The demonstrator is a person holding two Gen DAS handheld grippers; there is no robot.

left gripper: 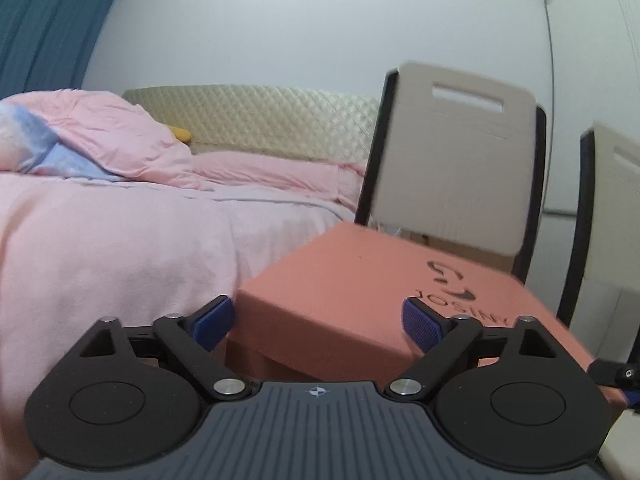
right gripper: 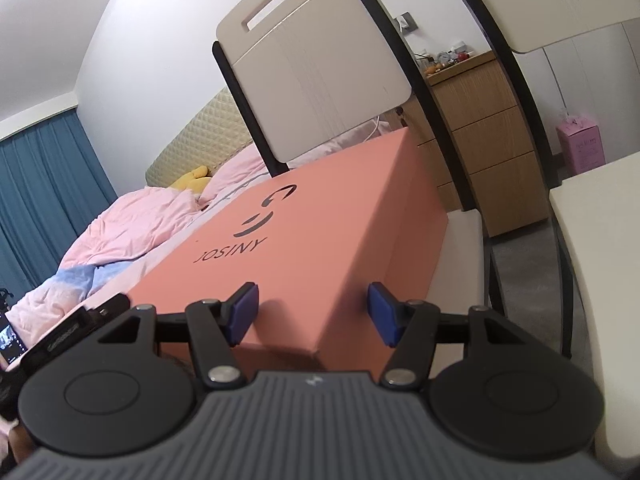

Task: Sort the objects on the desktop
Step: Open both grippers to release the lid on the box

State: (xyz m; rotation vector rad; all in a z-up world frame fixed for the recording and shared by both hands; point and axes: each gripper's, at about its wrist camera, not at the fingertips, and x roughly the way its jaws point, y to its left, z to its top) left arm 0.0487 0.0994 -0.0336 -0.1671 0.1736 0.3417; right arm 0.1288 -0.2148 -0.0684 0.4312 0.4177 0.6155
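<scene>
In the left wrist view, the left gripper (left gripper: 318,322) stands with its jaws wide apart, and a corner of the salmon-pink box (left gripper: 384,284) lies between them at the lower centre of the frame. The blue pads (left gripper: 212,322) do not seem to press the box; I cannot tell if one of them touches its edge. The box has a lid with a dark logo and the word JOSINY. It fills the middle and lower right of this frame. Behind it, in the upper right, stands a chair (left gripper: 456,160) with a beige back and black frame. A bed (left gripper: 120,232) with pink bedding takes the left half of the frame.

In the right wrist view, the right gripper (right gripper: 314,314) also has its jaws wide apart, and another corner of the same box (right gripper: 320,220) sits between them in the lower centre. The box rests on the pale seat of a chair (right gripper: 312,64), whose back rises at the top centre. A wooden drawer cabinet (right gripper: 488,140) is on the right, and a white table (right gripper: 600,240) is at the right edge.
</scene>
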